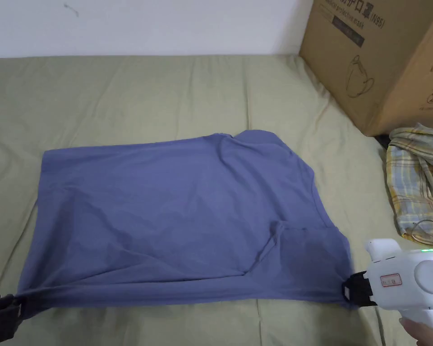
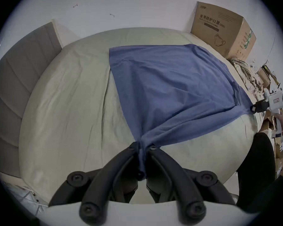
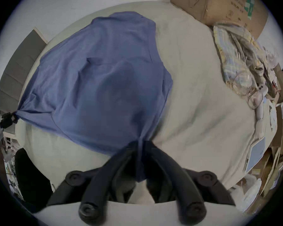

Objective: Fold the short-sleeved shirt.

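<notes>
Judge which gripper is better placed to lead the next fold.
Neither clearly: left gripper and right gripper each clamp a near corner of the blue shirt, its near edge taut between them. Likely both move together.

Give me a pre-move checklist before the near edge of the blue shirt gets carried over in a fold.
1. Left gripper shut on the shirt corner: ok.
2. Right gripper shut on the other near corner: ok.
3. Near edge stretched between the grippers: ok.
4. Far edge flat on the bed sheet: ok at left, rumpled near the collar.
5. Plaid cloth and cardboard box apart from the shirt: ok.
6. Both layers pinched: cannot tell.
</notes>
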The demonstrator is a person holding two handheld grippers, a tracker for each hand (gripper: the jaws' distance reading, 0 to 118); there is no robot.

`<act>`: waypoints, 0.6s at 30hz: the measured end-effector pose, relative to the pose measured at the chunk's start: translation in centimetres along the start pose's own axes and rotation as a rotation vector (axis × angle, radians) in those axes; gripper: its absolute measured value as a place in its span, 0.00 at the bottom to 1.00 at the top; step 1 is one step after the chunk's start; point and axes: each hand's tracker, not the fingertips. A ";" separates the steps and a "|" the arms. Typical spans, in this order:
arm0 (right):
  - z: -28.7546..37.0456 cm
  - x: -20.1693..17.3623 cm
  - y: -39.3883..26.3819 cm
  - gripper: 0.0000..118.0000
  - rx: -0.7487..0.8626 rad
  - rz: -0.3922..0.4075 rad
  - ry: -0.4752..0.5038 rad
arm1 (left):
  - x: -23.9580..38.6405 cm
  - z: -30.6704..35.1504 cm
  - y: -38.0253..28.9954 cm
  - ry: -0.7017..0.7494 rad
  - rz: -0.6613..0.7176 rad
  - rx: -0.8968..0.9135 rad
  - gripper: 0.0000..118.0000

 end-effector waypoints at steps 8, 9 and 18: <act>2.7 0.3 0.8 0.08 0.053 -0.035 0.067 | 0.1 0.5 0.2 0.047 0.007 0.033 0.05; 3.2 0.7 0.8 0.08 0.053 -0.080 0.106 | 0.2 0.6 0.4 0.060 0.004 0.048 0.05; 5.8 1.9 8.5 0.08 0.102 -0.252 0.221 | -0.1 -1.6 6.4 0.134 -0.083 0.094 0.05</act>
